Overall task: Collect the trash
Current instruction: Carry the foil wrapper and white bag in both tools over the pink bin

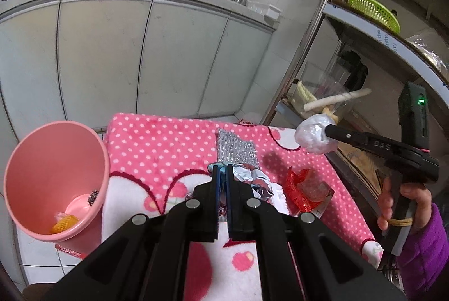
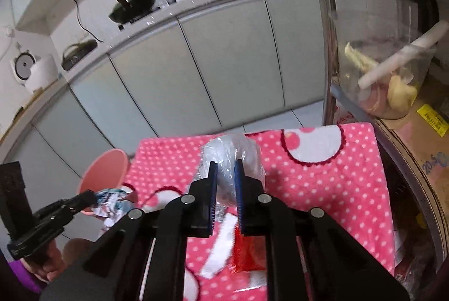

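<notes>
While both hands are loaded, we judge ourselves midway through the collecting step. Our left claw [image 1: 222, 174] is clenched on a crinkled foil wrapper [image 1: 252, 183], shiny and creased, whose far end trails just beyond and to the right of the fingertips over the pink polka-dot blanket [image 1: 157, 144] covering the tabletop. Our right claw [image 2: 226, 170] grips a wadded ball of clear plastic film [image 2: 230, 158], soft and translucent, raised above the blanket. Left of the left claw stands the pink bin [image 1: 56, 177], smooth, round and flared, with a few scraps at its bottom. Just right of the foil lies a red glossy wrapper [image 1: 306, 188], and beyond it a silvery textured sheet [image 1: 235, 149]. Next, we think, each claw should carry its load over the bin's mouth before letting go.
</notes>
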`<state>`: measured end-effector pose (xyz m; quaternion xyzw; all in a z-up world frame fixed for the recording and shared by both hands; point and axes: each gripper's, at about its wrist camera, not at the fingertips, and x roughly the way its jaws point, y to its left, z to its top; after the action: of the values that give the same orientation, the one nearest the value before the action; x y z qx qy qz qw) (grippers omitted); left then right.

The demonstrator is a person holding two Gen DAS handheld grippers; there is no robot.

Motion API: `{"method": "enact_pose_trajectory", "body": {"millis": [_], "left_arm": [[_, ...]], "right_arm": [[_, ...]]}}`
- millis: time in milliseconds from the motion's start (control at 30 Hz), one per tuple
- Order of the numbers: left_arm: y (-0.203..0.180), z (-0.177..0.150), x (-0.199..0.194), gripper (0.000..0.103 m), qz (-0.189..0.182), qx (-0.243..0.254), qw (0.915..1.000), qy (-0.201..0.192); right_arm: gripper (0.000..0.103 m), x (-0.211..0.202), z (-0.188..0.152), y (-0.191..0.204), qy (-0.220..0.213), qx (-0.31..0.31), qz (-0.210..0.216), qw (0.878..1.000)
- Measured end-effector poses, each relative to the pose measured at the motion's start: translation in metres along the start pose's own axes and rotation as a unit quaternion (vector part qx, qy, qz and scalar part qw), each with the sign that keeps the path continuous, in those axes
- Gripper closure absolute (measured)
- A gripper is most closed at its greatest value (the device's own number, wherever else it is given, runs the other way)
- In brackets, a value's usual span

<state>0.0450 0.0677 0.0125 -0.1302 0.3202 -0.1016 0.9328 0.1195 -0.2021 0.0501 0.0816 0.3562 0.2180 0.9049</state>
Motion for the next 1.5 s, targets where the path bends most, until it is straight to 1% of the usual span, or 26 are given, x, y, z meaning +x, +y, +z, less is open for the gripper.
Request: {"method": "enact_pose_trajectory", "body": {"millis": [200,367,600,767,900,1067,1167,1300,1500], "left_arm": [[0.004,-0.002,-0.027,0.100,0.006,-0.004,0.9998,-0.020],[0.018,-0.004,-0.051,0.100,0.021,-0.013,0.9989,-0.040],[0.056,-0.002,-0.081,0.100,0.058,-0.047,0.9948,-0.070],[0.089,-0.002,-0.097,0.100,0.090,-0.076,0.9895,-0.084],[0.116,-0.004,-0.101,0.100,0.127,-0.090,0.9836,-0.091],[0.141,-0.010,-0.097,0.100,0.161,-0.095,0.9785,-0.087],[0.159,-0.016,-0.088,0.100,0.184,-0.100,0.9750,-0.076],[0.179,-0.021,-0.072,0.100,0.194,-0.115,0.9727,-0.054],[0.202,-0.027,-0.054,0.100,0.205,-0.130,0.9695,-0.035]], "right_arm": [[0.091,-0.017,-0.014,0.026,-0.005,-0.005,0.018,1.000],[0.091,-0.013,-0.026,0.056,0.004,-0.018,0.038,0.999],[0.091,0.013,-0.032,0.112,0.024,-0.051,0.077,0.995],[0.091,0.040,-0.034,0.152,0.037,-0.068,0.105,0.991],[0.091,0.067,-0.037,0.182,0.052,-0.077,0.124,0.988],[0.091,0.097,-0.042,0.216,0.068,-0.097,0.140,0.983],[0.091,0.117,-0.046,0.235,0.082,-0.113,0.146,0.979],[0.091,0.144,-0.053,0.251,0.100,-0.124,0.145,0.976],[0.091,0.169,-0.061,0.274,0.114,-0.139,0.147,0.973]]}}
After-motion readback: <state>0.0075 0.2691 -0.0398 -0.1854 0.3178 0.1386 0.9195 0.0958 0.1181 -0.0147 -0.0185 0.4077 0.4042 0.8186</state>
